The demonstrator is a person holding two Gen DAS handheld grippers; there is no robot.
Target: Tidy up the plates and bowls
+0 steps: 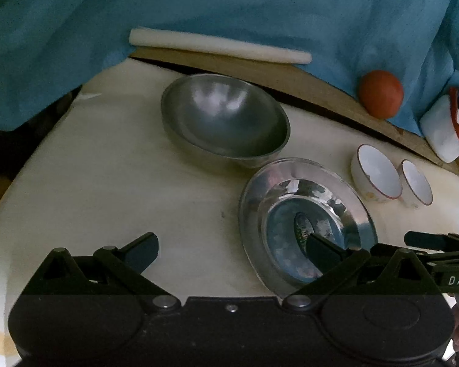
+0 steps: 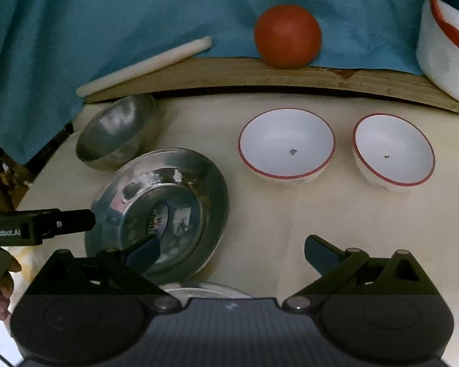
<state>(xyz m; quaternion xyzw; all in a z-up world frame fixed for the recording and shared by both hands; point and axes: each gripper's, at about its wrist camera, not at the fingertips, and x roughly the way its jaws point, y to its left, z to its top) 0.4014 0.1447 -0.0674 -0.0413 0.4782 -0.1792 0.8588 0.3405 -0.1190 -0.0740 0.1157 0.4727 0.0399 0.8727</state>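
Observation:
A shiny steel plate (image 1: 278, 180) lies on the cream table (image 1: 107, 183), and a deep steel bowl (image 1: 226, 119) sits just behind it. Two white bowls with red rims (image 1: 376, 171) (image 1: 416, 186) stand side by side to the right. My left gripper (image 1: 232, 249) is open above the table, its right finger over the plate. My right gripper (image 2: 232, 252) is also open, with its left finger over the same plate (image 2: 168, 165) and nothing pressed between the pads. The white bowls (image 2: 286, 143) (image 2: 393, 150) are ahead of it.
A wooden board (image 2: 260, 73) edges the back under a blue cloth. On it are a tomato (image 2: 287, 35), a white rolling pin (image 2: 143, 65) and a white pot with a red rim (image 2: 443, 55). The rim of another steel dish (image 2: 205, 289) shows just below the right gripper.

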